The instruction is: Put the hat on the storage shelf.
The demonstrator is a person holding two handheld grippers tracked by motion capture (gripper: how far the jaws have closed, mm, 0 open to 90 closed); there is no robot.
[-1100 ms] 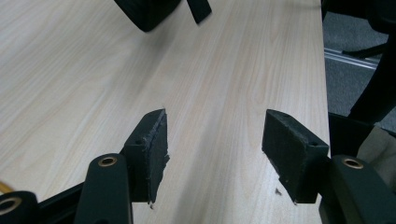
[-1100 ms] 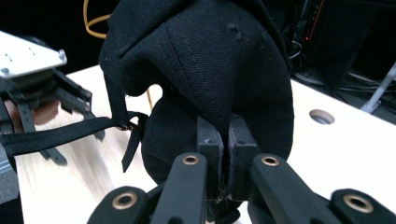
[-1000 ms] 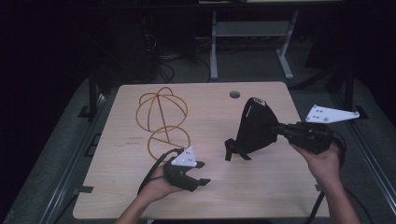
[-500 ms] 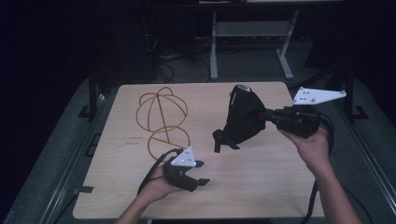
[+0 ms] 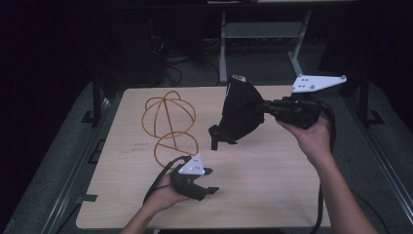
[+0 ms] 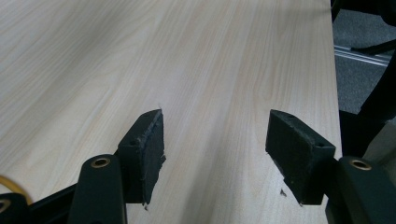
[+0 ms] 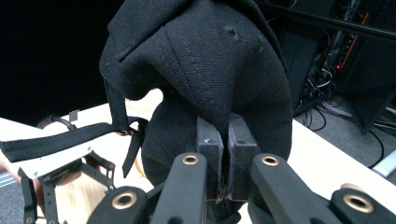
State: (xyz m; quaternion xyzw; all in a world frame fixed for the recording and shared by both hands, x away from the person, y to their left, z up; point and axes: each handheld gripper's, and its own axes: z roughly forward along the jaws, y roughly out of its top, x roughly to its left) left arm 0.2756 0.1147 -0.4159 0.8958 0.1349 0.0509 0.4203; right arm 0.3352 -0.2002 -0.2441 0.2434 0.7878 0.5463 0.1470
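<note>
Pinching a fold of the black cap [image 5: 241,109], the right gripper [image 5: 265,106] holds it up above the table [image 5: 272,190]. Nearer the table's front edge, the left gripper [image 5: 209,180] rests, jaws parted around nothing.

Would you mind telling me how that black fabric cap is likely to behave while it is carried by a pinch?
The black cap is probably floppy: it folds and sags from the right gripper. It seems light, since a thin pinch of cloth carries it clear of the table. Its loose strap dangles and may snag.
</note>
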